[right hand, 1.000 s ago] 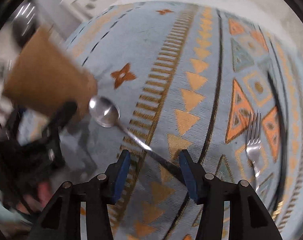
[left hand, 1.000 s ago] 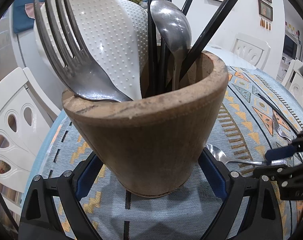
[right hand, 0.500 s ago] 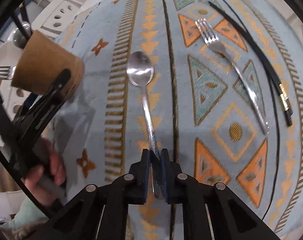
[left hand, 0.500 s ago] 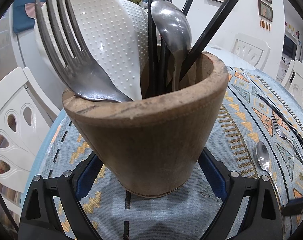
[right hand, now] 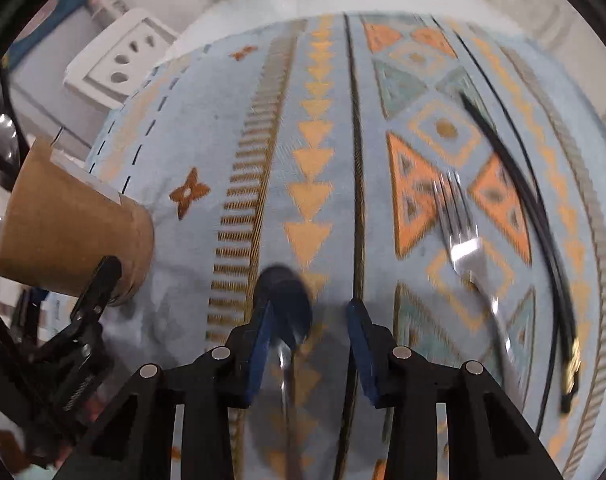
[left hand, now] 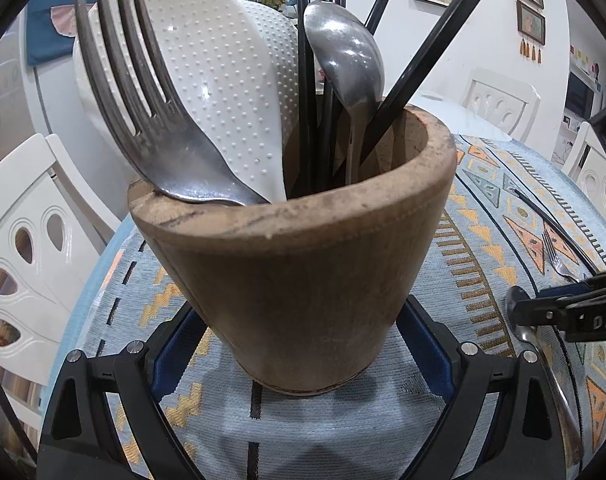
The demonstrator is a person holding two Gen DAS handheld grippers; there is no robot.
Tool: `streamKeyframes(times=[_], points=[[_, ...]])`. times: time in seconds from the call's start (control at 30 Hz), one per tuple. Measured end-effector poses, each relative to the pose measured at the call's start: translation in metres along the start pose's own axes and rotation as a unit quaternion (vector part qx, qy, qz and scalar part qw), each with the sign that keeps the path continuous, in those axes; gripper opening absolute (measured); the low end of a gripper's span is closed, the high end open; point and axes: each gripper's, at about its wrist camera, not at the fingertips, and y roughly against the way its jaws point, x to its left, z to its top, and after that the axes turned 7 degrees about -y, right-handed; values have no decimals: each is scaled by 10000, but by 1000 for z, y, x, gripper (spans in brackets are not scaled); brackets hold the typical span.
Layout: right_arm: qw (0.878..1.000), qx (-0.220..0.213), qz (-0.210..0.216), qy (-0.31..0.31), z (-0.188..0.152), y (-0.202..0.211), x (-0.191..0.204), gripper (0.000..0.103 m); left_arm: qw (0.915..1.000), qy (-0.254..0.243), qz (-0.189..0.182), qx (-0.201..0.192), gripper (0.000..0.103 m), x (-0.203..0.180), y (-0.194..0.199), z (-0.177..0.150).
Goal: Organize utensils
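A wooden cup (left hand: 303, 280) stands on the patterned cloth with my left gripper (left hand: 299, 340) shut on its lower sides. In it are a fork (left hand: 151, 120), white paddles (left hand: 223, 80), a spoon (left hand: 347, 64) and black chopsticks (left hand: 423, 56). My right gripper (right hand: 307, 344) points down at the cloth. Its jaws have just been opening and stand apart. A loose spoon (right hand: 285, 300) lies between them, close to the left pad, blurred and not gripped. A fork (right hand: 463, 240) and black chopsticks (right hand: 519, 208) lie on the cloth to its right.
The cup (right hand: 67, 232) and the left gripper's finger (right hand: 99, 288) sit at the left of the right wrist view. White chairs (left hand: 27, 240) ring the round table. The right gripper (left hand: 563, 312) shows beside the cup in the left wrist view.
Half a second ago the right gripper was shut on the spoon's handle; now its jaws are apart and it sits nearer the spoon's bowl. The left gripper and cup have not moved.
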Motion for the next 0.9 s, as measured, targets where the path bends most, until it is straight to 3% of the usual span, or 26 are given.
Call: streamKeyframes(times=[0.17, 0.3, 0.5, 0.8, 0.9], points=[[9981, 2, -488, 368, 8, -13, 23, 39, 10000, 1, 4, -5, 94, 0, 1, 0], [9977, 80, -550, 385, 8, -17, 33, 39, 10000, -1, 8, -7, 94, 0, 1, 0], [9930, -32, -915, 744, 4, -22, 57, 31, 10000, -1, 6, -6, 94, 0, 1, 0], [9962, -30, -640, 598, -12, -2, 49, 30, 10000, 1, 7, -6, 94, 0, 1, 0], [9987, -92, -290, 399, -15, 10, 44, 30, 10000, 0, 6, -4, 94, 0, 1, 0]])
